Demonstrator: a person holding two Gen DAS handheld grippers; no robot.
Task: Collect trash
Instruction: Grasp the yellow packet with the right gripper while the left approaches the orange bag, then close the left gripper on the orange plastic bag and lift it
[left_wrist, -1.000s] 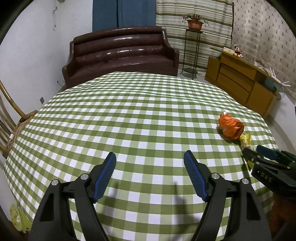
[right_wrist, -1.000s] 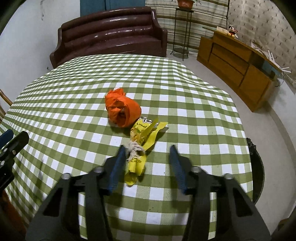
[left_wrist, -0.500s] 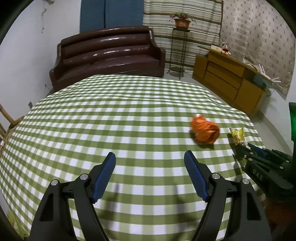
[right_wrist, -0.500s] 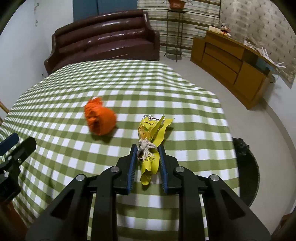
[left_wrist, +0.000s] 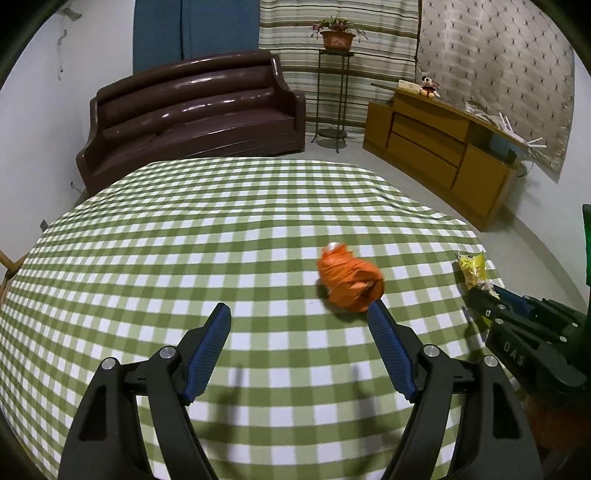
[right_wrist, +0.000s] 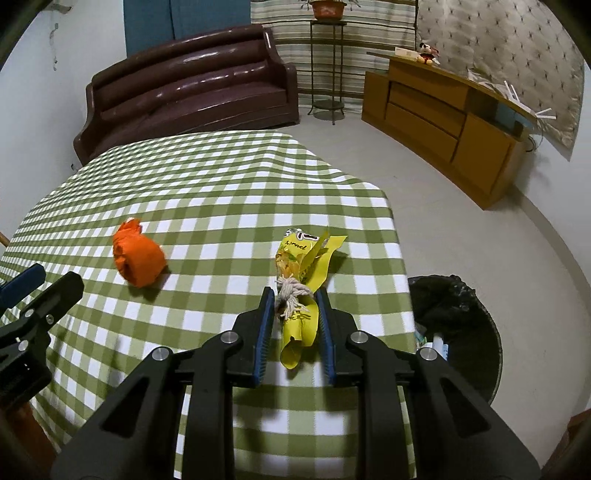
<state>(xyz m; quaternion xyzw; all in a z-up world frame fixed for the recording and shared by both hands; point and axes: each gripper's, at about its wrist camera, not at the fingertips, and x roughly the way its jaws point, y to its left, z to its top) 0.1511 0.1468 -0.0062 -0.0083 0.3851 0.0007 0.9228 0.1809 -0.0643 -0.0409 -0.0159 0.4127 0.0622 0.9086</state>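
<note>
My right gripper (right_wrist: 295, 295) is shut on a yellow snack wrapper (right_wrist: 304, 269) tied with a bit of string, held just above the green checked tablecloth (right_wrist: 207, 206) near its right edge. A crumpled orange wrapper (left_wrist: 349, 280) lies on the cloth; it also shows in the right wrist view (right_wrist: 138, 258). My left gripper (left_wrist: 301, 312) is open and empty, with the orange wrapper just beyond its right fingertip. The right gripper (left_wrist: 480, 295) with the yellow wrapper (left_wrist: 472, 271) shows at the right of the left wrist view.
A black-lined trash bin (right_wrist: 458, 325) stands on the floor just right of the table. A brown sofa (left_wrist: 192, 110), a plant stand (left_wrist: 334, 85) and a wooden sideboard (left_wrist: 443, 147) stand beyond the table.
My right gripper closed on the yellow wrapper and lifted it toward the table's right edge. My left gripper swung right, bringing the orange wrapper close to its right finger.
</note>
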